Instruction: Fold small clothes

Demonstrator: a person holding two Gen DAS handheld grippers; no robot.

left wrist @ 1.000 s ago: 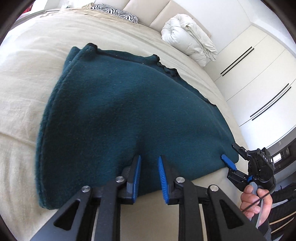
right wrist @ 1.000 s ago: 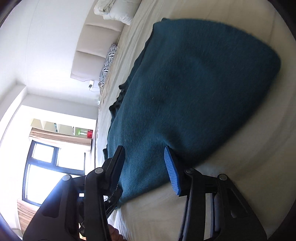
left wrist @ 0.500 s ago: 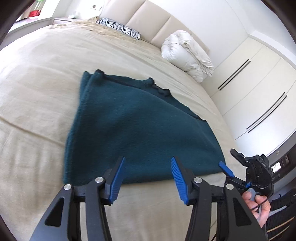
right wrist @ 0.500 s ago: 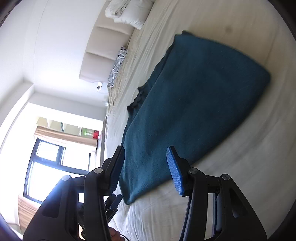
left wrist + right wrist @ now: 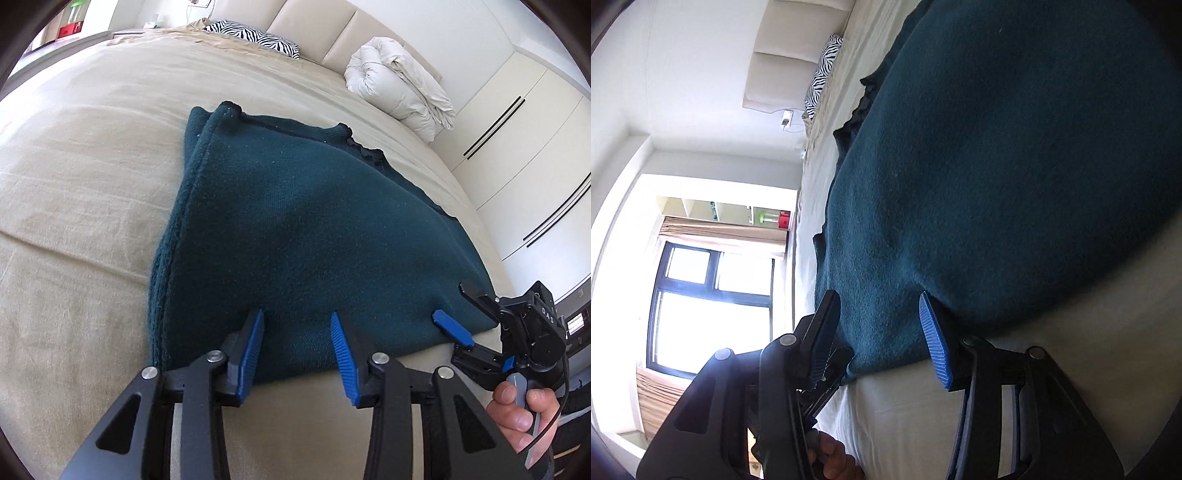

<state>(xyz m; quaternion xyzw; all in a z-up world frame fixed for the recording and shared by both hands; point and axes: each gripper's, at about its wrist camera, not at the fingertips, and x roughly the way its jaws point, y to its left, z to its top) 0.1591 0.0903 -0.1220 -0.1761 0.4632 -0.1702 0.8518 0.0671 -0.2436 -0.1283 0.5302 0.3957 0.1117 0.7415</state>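
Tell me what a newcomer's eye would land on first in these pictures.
The dark teal garment, folded and spread flat across the middle of the beige bed, dominates both views. At its near edge sit the left gripper and the right gripper, their blue-padded jaws apart. Farther back, a zebra-print pillow and a rolled white duvet lie by the headboard.

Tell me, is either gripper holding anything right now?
Nothing is held. The left gripper and right gripper both stand open at the near edge of the folded green cloth, pads not pressing it.
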